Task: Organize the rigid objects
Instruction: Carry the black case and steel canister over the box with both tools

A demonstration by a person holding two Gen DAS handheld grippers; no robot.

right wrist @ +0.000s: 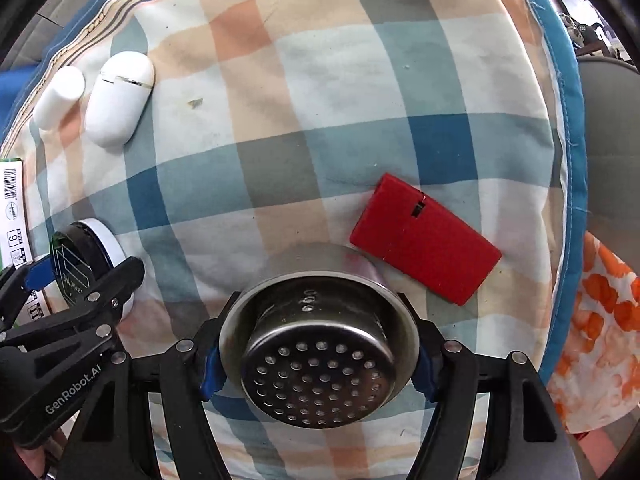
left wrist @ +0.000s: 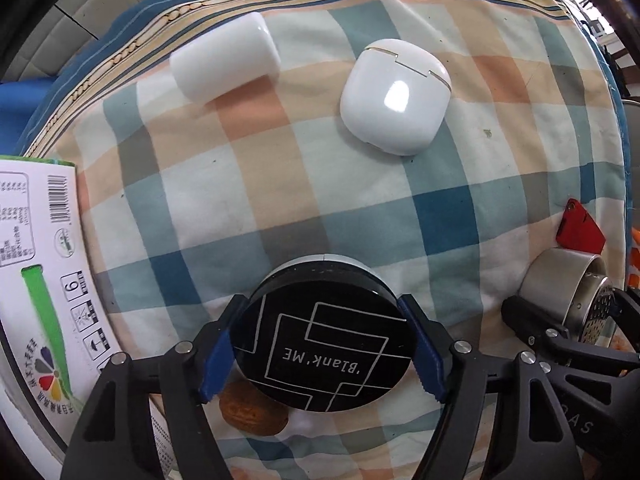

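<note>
My left gripper [left wrist: 322, 350] is shut on a round black compact [left wrist: 324, 340] printed "Blank'ME", held just above the checked cloth [left wrist: 248, 184]. My right gripper [right wrist: 318, 360] is shut on a steel perforated strainer cup [right wrist: 320, 352]. The strainer cup also shows at the right of the left wrist view [left wrist: 568, 292], and the compact at the left of the right wrist view [right wrist: 76, 268]. Two white cases lie at the far side: a cylinder-shaped one [left wrist: 224, 62] and an earbud case [left wrist: 396, 96]. A red flat box [right wrist: 424, 240] lies beyond the strainer cup.
A walnut [left wrist: 252, 412] lies under the compact. A white printed carton [left wrist: 36, 264] stands at the left edge. The cloth's blue border [right wrist: 568, 184] runs along the right, with an orange-patterned fabric [right wrist: 600, 320] past it.
</note>
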